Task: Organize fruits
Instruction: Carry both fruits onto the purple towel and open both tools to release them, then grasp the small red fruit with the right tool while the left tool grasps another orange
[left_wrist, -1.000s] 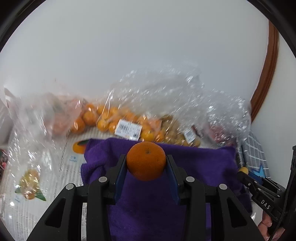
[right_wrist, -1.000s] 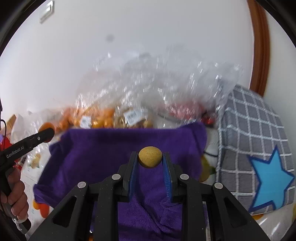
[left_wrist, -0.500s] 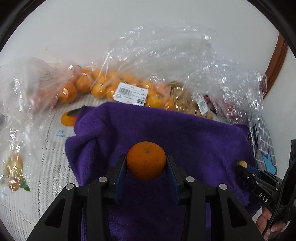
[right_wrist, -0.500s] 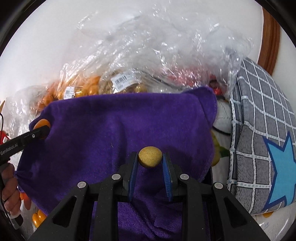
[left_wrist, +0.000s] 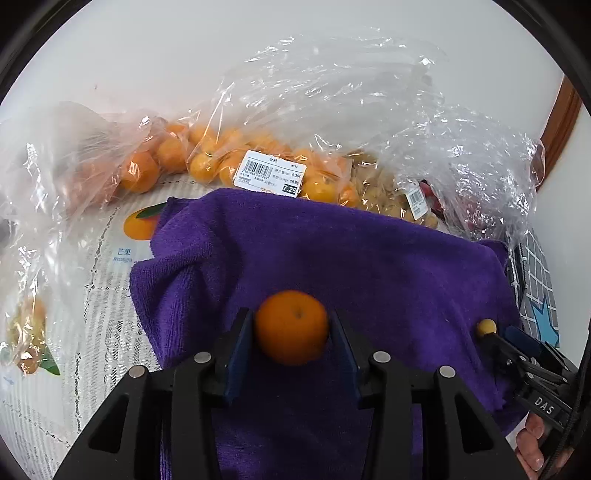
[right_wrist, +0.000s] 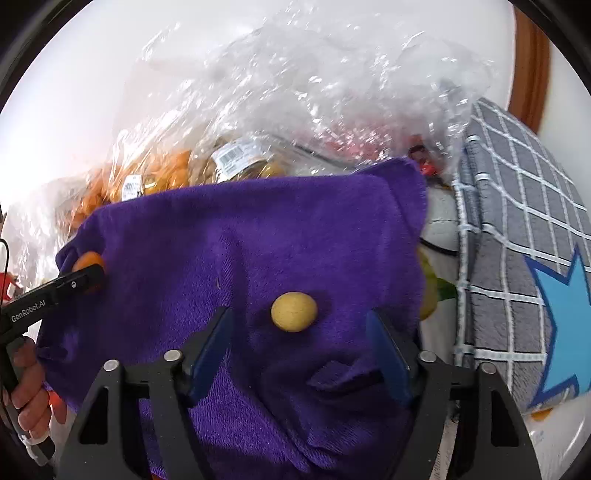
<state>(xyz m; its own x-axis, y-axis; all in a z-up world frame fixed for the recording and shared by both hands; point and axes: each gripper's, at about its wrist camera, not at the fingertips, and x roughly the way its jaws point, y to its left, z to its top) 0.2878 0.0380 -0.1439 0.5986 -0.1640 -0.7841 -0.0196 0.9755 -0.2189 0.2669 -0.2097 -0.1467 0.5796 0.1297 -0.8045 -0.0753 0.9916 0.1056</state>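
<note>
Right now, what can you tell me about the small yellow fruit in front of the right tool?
The small yellow fruit is round, slightly oval, with a matte, finely speckled skin and no stem showing. It lies on the purple towel, in a slight dent of the soft pile. It sits between the blue pads of the right tool, whose jaws are opening; neither pad touches it. Only the towel touches it. The left wrist view shows it at that tool's tip.

The right gripper (right_wrist: 295, 332) has let go of the small yellow fruit (right_wrist: 294, 311) — it now lies free on the purple towel (right_wrist: 240, 236), jaws opening wide. The left gripper (left_wrist: 291, 334) is loosening around its orange (left_wrist: 291, 326) — lower over the towel.
</note>
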